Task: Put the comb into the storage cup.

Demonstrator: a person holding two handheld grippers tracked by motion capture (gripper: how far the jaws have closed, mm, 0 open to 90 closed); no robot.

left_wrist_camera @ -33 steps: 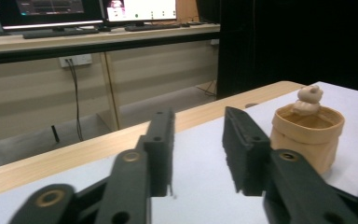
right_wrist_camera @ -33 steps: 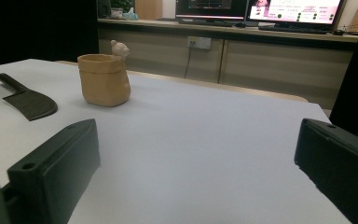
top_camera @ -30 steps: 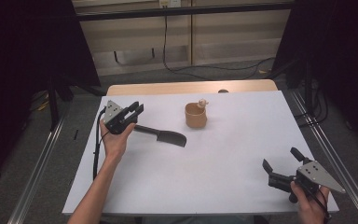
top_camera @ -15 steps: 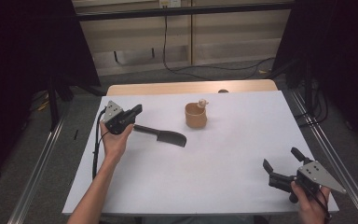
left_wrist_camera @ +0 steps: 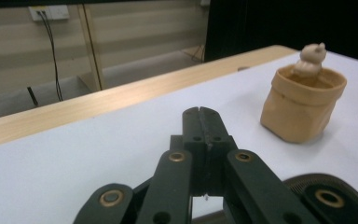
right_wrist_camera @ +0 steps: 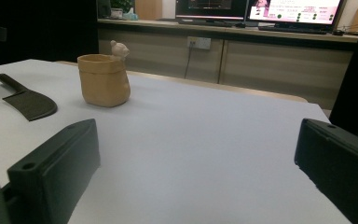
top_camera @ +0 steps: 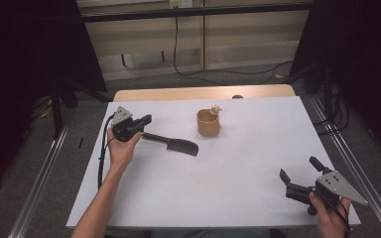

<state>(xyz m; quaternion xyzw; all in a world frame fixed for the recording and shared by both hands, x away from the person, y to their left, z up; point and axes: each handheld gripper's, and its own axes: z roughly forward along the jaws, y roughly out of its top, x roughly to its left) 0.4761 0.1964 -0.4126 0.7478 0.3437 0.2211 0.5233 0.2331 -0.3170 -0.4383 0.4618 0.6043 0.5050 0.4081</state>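
left tongs clamped on the cleaver handle

while my left tongs [top_camera: 140, 122] are pressed together on the round handle of the matte black cleaver [top_camera: 178, 145], its broad curved blade lies flat on the smooth white tabletop [top_camera: 238, 168]. the tan, soft-sided pot [top_camera: 208, 123] with a small figure on its rim stands just beyond. my right tongs [top_camera: 297, 176] sit spread near the front-right edge, bare surface between.

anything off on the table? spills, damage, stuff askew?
Nothing stands out. The tan pot stands upright with no spill, the black cleaver lies flat with its handle at the shut left tongs, and the right tongs are open, apart from both.
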